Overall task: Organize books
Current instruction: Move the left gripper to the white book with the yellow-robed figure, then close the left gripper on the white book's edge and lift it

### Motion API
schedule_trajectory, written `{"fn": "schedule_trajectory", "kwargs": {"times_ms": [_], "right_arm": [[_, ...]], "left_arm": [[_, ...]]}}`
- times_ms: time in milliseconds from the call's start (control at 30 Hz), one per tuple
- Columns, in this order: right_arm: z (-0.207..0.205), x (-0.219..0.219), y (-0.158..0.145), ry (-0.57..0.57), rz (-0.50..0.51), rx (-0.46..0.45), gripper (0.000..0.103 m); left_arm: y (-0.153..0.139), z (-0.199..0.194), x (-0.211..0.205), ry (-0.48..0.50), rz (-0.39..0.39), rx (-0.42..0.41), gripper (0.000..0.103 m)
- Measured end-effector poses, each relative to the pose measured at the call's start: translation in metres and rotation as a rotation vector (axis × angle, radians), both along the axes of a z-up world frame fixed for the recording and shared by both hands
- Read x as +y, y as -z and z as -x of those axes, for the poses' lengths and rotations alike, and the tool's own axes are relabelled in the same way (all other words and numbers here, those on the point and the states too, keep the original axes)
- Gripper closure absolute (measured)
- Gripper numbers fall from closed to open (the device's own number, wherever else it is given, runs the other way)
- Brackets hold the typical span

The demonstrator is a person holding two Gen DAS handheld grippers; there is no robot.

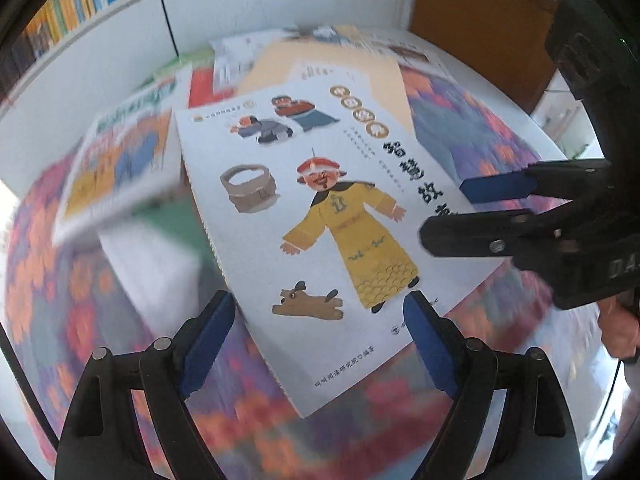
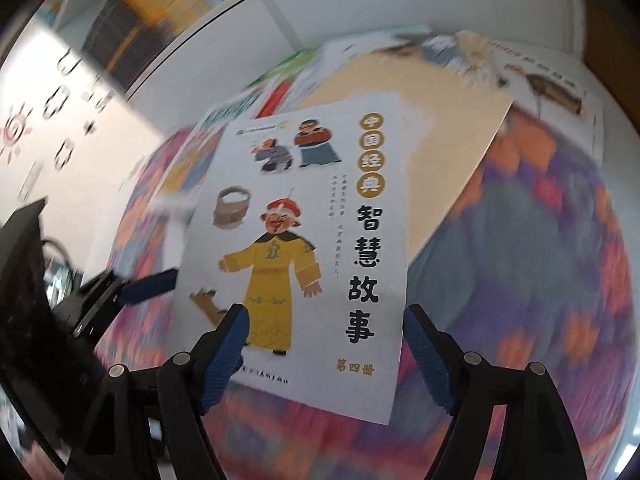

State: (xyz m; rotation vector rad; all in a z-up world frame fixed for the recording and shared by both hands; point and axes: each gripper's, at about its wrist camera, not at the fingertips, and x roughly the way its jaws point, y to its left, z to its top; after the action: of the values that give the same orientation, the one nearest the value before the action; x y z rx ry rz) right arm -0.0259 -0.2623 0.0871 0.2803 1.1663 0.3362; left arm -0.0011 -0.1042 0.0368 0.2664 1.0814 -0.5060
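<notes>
The white picture book (image 2: 304,248) at frame centre is showing gold discs reading 中国经典 down its cover, bold black 智慧故事 running beneath them, and gold 第四册 sitting near the lower edge. Smaller print there is blurring beyond reading.

White picture book (image 1: 320,216) on floral cloth (image 1: 500,152), left gripper (image 1: 320,320) open, right gripper (image 1: 444,216) beside it

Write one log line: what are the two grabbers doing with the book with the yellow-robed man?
left gripper: open, over book | right gripper: open, over book | white storybook: flat on patterned cloth, not gripped
</notes>
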Motion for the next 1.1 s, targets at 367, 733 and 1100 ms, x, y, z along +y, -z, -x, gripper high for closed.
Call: {"fn": "schedule_trajectory", "kwargs": {"times_ms": [367,733,1100], "right_arm": [[0.006,-0.016,0.02,0.03,0.045,0.017,0.043],[-0.02,-0.027,0.027,0.077,-0.133,0.058,0.06],[0.025,-0.039,0.037,0.038,-0.322,0.155,0.081]], "left_arm": [[0.018,-0.035,0.045,-0.124,0.193,0.128,0.047],[0.014,-0.027,0.05,-0.117,0.233,0.168,0.067],[0.023,-0.02,0.071,-0.06,0.29,0.271,0.071]]}}
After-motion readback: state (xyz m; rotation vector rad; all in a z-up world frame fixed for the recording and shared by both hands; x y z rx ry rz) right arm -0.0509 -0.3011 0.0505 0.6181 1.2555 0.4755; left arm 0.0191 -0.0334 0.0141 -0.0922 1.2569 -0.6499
